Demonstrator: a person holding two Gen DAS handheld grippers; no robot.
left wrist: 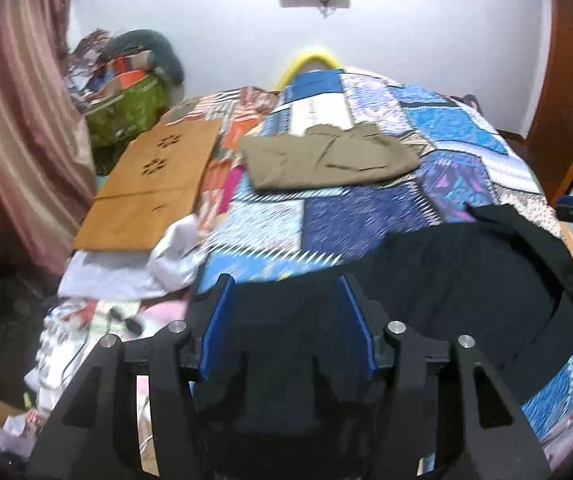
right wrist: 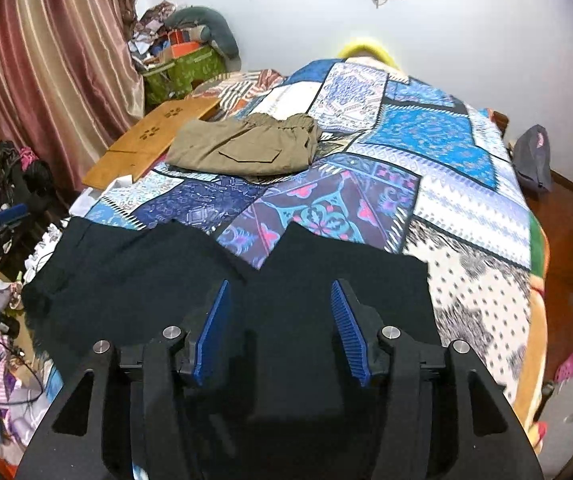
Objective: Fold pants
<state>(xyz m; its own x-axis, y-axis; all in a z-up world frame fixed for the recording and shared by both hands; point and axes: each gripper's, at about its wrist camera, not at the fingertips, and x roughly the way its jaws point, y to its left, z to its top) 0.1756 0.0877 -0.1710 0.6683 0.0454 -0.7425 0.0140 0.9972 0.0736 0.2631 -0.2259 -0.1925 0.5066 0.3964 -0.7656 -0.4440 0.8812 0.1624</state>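
Black pants (right wrist: pixel 134 272) lie spread on the near edge of a patchwork bed (right wrist: pixel 426 152), legs pointing toward the far side. They also show in the left wrist view (left wrist: pixel 466 280). My left gripper (left wrist: pixel 286 286) is open, its blue pads (left wrist: pixel 216 320) over the pants' near left part. My right gripper (right wrist: pixel 280 290) is open above the pants' near right part, blue pads (right wrist: pixel 346 328) apart. Neither holds cloth. My left gripper shows at the left edge of the right wrist view (right wrist: pixel 2 220). Folded khaki pants (right wrist: pixel 246 146) lie farther back on the bed, also in the left wrist view (left wrist: pixel 326 156).
A wooden lap tray (left wrist: pixel 154 184) lies on the bed's left side. White cloth (left wrist: pixel 126 268) lies beside it. Clutter and a green bag (right wrist: pixel 190 68) stand by the striped curtain (right wrist: pixel 38 72). A grey backpack (right wrist: pixel 532 156) sits on the floor at right.
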